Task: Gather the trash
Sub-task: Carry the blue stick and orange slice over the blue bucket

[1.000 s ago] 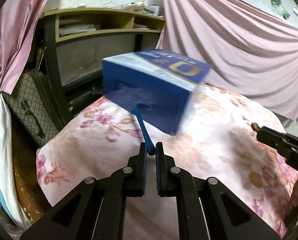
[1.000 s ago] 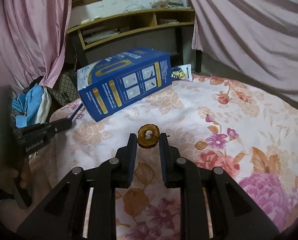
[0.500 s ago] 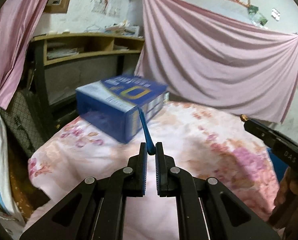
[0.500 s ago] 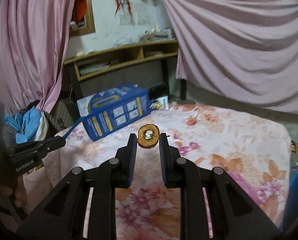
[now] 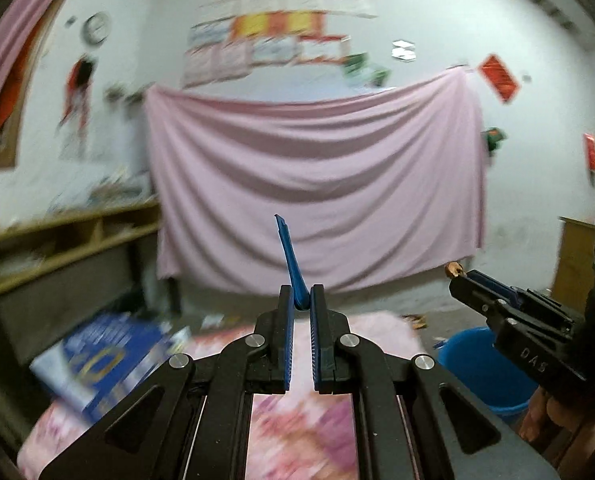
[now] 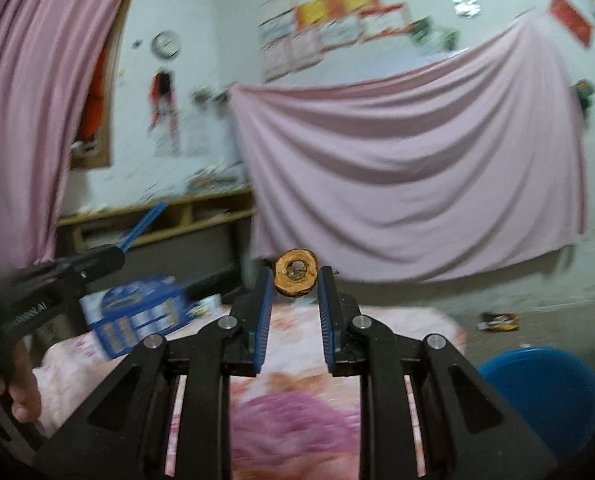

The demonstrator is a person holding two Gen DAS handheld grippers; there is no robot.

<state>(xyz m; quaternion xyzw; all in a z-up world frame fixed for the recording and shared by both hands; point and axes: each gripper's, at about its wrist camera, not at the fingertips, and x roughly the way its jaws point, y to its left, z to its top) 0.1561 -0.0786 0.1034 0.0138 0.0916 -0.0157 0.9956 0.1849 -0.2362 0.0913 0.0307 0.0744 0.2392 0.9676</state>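
Observation:
My left gripper (image 5: 301, 300) is shut on a thin blue plastic strip (image 5: 290, 258) that stands up from the tips. It also shows in the right wrist view (image 6: 115, 258) with the blue strip (image 6: 143, 226). My right gripper (image 6: 295, 280) is shut on a brown dried ring-shaped scrap (image 6: 295, 273); the gripper shows in the left wrist view (image 5: 457, 276) at the right. Both are raised above the floral-cloth table (image 6: 397, 324). A blue bin (image 6: 545, 392) stands low at the right, also in the left wrist view (image 5: 473, 364).
A blue box (image 5: 101, 360) lies on the table's far left, also in the right wrist view (image 6: 137, 320). A wooden shelf unit (image 5: 57, 240) and a pink hanging sheet (image 5: 317, 184) stand behind. A wrapper (image 6: 497, 322) lies on the floor.
Both grippers have lifted and tilted upward, still holding their items. The table and blue box have dropped low in view, and the blue bin has come into sight at the right.

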